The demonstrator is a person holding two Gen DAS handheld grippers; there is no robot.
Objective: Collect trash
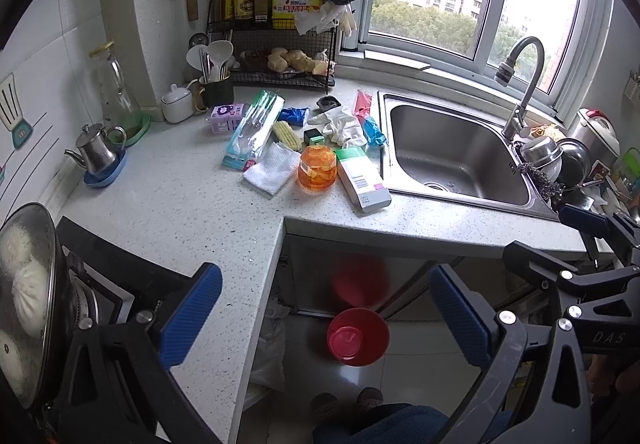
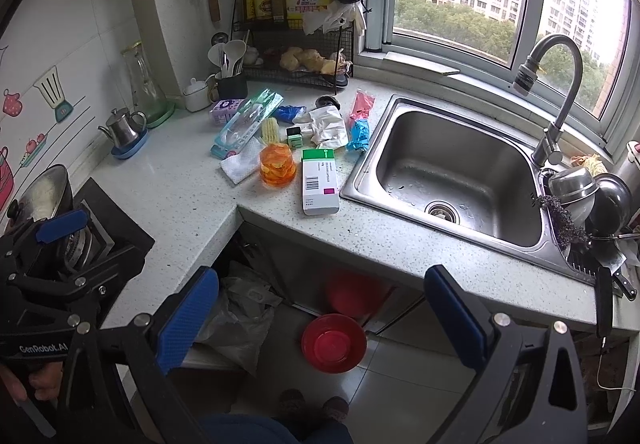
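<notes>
Trash lies in a heap on the counter beside the sink: a green-and-white carton (image 1: 362, 180) (image 2: 319, 181), an orange plastic cup (image 1: 317, 171) (image 2: 278, 165), a white tissue (image 1: 272, 168) (image 2: 241, 164), a corn cob (image 1: 287, 135) (image 2: 270, 128), crumpled white gloves (image 1: 340, 126) (image 2: 326, 128), blue wrappers (image 1: 374, 131) (image 2: 359, 134) and a clear long package (image 1: 254, 130) (image 2: 248, 122). A red bin (image 1: 357, 336) (image 2: 334, 342) stands on the floor below. My left gripper (image 1: 326, 320) and right gripper (image 2: 322, 320) are both open and empty, held above the bin, short of the counter.
A steel sink (image 1: 460, 156) (image 2: 452, 180) with a tap lies right of the trash. A rack of bottles (image 1: 272, 24) stands at the back corner. A kettle (image 1: 96, 152), a stove with a lidded pan (image 1: 28, 296) and stacked bowls (image 2: 580, 192) flank the counter.
</notes>
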